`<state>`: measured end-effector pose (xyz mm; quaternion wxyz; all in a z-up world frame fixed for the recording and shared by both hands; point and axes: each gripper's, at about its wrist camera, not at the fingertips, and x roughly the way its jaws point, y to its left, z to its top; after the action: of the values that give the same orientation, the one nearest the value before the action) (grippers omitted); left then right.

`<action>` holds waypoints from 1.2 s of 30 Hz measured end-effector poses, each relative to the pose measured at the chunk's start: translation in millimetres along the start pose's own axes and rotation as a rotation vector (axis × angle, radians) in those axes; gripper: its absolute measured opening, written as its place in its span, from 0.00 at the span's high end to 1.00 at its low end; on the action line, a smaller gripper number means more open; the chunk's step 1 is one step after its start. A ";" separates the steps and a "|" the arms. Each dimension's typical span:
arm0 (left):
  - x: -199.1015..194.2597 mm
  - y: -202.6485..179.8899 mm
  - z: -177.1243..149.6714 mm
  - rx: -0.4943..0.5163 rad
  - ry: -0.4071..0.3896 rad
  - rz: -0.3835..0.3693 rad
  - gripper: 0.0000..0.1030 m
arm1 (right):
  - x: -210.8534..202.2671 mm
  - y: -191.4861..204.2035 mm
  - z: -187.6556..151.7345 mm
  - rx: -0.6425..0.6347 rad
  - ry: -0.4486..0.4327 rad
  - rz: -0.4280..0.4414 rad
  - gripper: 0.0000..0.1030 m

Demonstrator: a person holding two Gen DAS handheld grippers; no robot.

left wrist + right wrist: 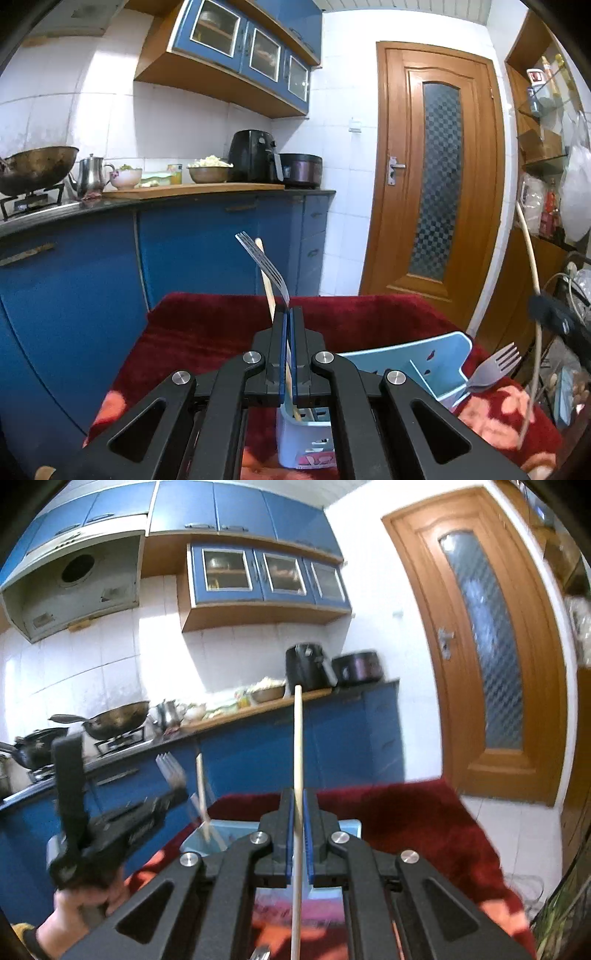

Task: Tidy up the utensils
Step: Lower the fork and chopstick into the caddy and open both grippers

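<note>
Left wrist: left tool (287,314) clamps fork (263,263) above holder (424,360).

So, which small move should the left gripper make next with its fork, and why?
Probably lower it: the left gripper is shut on the fork, tines up, right above the small holder, where one chopstick already stands.

Far counter: wok (35,168) at left, steel kettle (90,175), bowls, black air fryer (255,157) at right.
Far right: wooden door (439,177), shut.
Near: red cloth (207,332) over table.
</note>
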<state>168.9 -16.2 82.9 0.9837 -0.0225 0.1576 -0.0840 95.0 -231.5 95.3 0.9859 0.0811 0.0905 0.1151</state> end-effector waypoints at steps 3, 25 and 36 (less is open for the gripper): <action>3.0 0.7 -4.7 -0.004 0.010 -0.010 0.99 | 16.1 -4.2 4.6 0.013 -0.032 -0.034 0.94; 13.1 -6.4 -19.1 -0.006 0.058 -0.042 0.99 | 62.5 11.6 -5.8 -0.112 -0.122 -0.155 0.94; 16.7 -3.3 -19.9 -0.020 0.076 -0.049 0.98 | 71.2 7.5 -23.1 -0.084 -0.025 -0.134 0.94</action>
<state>177.8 -22.7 59.2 0.9744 -0.0328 0.1950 -0.1071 157.0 -203.9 62.8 0.9950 0.0347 0.0785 0.0516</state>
